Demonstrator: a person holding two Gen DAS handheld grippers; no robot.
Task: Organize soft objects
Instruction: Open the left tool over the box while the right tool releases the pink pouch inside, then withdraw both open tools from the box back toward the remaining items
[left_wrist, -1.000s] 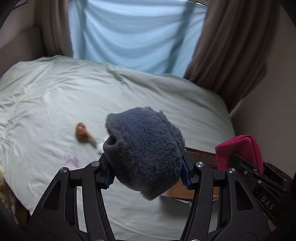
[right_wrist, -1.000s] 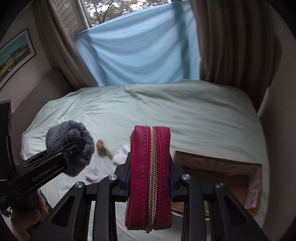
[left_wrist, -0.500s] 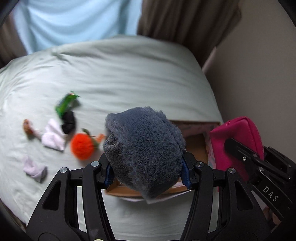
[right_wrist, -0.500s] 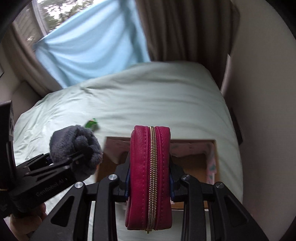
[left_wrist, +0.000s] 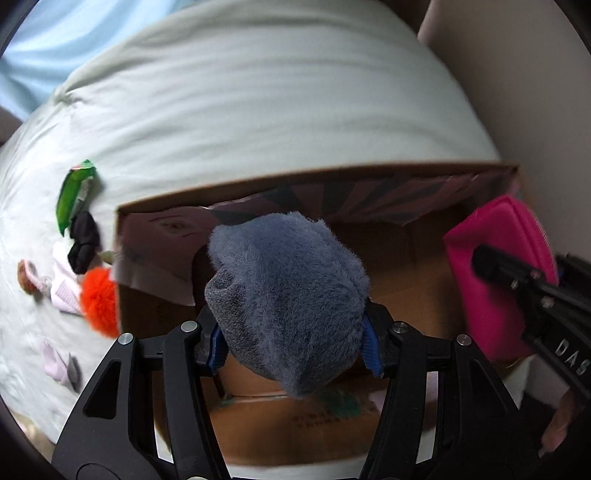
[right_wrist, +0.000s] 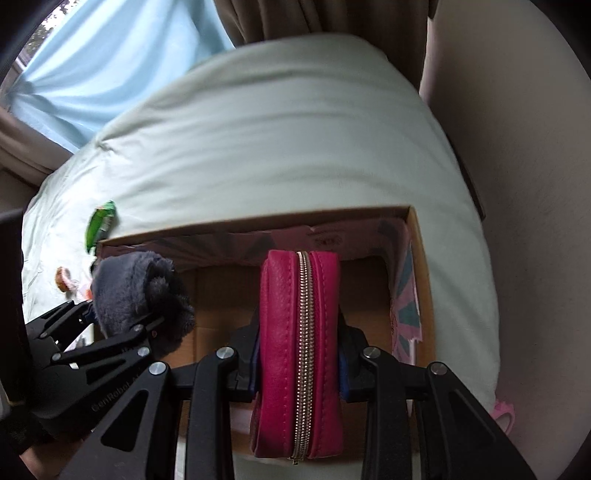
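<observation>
My left gripper is shut on a grey fuzzy sock bundle and holds it above the open cardboard box. My right gripper is shut on a magenta zip pouch, also above the box, to the right of the left gripper. The pouch shows at the right of the left wrist view; the grey bundle shows at the left of the right wrist view.
The box lies on a pale green bed sheet. Left of the box lie an orange pom-pom, a black cloth, a green packet, pale pink socks and a small brown toy. A wall is at the right.
Both grippers have moved forward and down over the box, which now fills the lower view. Each keeps its grip on its object.
</observation>
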